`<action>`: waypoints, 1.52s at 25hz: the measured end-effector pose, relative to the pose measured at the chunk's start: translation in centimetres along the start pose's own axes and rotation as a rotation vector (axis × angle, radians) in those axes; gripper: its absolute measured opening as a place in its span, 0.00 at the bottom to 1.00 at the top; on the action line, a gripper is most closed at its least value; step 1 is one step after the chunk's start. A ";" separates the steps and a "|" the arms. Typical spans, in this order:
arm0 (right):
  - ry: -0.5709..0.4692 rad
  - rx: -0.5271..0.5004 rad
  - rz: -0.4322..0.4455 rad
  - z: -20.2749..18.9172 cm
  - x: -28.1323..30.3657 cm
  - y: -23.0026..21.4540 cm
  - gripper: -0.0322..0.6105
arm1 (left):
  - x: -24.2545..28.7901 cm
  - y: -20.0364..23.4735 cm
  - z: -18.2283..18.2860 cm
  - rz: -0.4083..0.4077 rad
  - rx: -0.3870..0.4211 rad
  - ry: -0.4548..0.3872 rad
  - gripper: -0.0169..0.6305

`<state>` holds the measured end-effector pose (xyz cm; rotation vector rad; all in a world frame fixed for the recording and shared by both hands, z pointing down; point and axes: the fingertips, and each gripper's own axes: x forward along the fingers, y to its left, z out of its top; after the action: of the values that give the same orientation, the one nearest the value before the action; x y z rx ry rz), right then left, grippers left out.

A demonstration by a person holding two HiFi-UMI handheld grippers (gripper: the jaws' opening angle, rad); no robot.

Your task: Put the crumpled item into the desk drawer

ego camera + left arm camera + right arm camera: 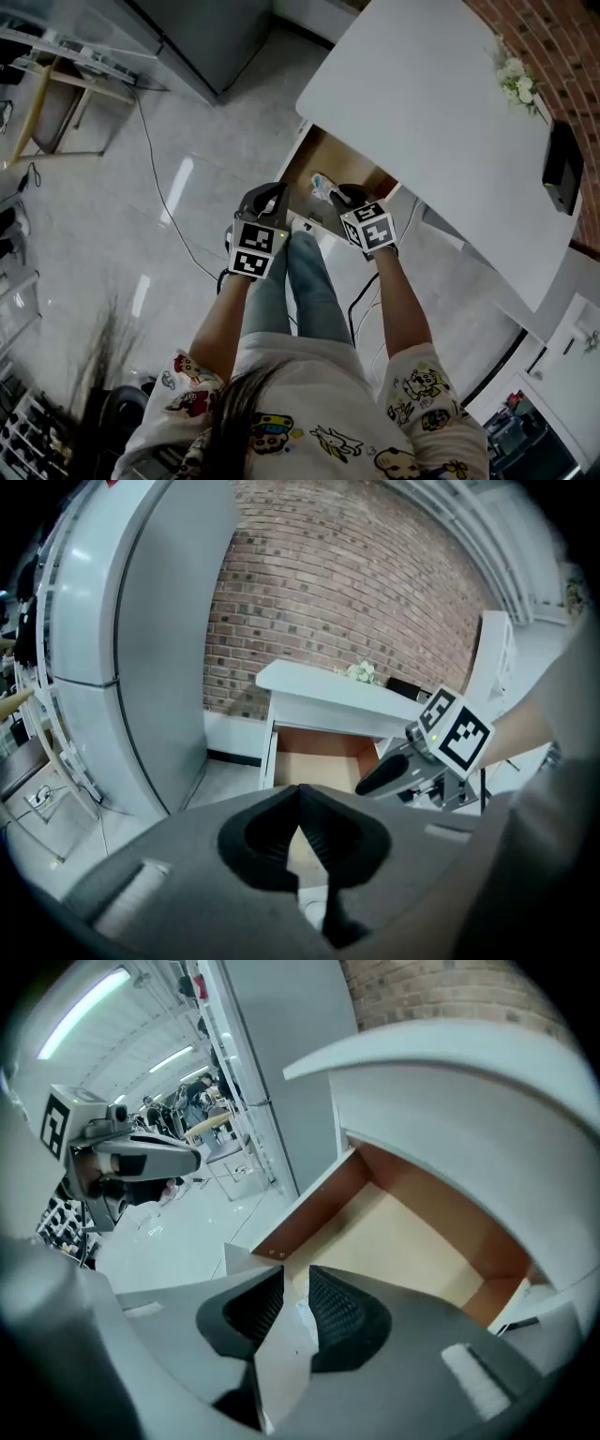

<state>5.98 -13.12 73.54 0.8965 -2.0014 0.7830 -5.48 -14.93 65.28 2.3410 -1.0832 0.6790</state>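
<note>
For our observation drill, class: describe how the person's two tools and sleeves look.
The left tool and right tool each have a grey body, black ribbed jaws and a cube of black-and-white square markers. The short sleeves are white, printed with colourful cartoons.

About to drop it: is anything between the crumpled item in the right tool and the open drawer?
Nothing visible. The right tool holds the crumpled white item above the open wooden desk drawer, whose bottom looks bare.
</note>
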 end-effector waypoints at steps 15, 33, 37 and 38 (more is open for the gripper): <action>-0.425 -0.069 -0.148 10.9 -19.4 4.7 0.18 | -11.7 -4.3 12.2 0.020 0.041 -0.192 0.03; -0.809 -0.089 -0.250 14.6 -38.7 6.8 0.06 | -20.5 -10.7 20.2 -0.020 0.100 -0.374 0.03; -0.830 -0.073 -0.262 13.6 -40.2 6.4 0.06 | -21.7 -11.8 21.3 -0.019 0.109 -0.405 0.03; -0.834 -0.067 -0.266 13.3 -40.5 6.3 0.06 | -21.9 -11.9 21.5 -0.017 0.111 -0.412 0.03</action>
<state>13.22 -7.09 31.50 1.5865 -2.4938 0.1798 -3.42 -8.65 33.06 2.6561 -1.2178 0.2578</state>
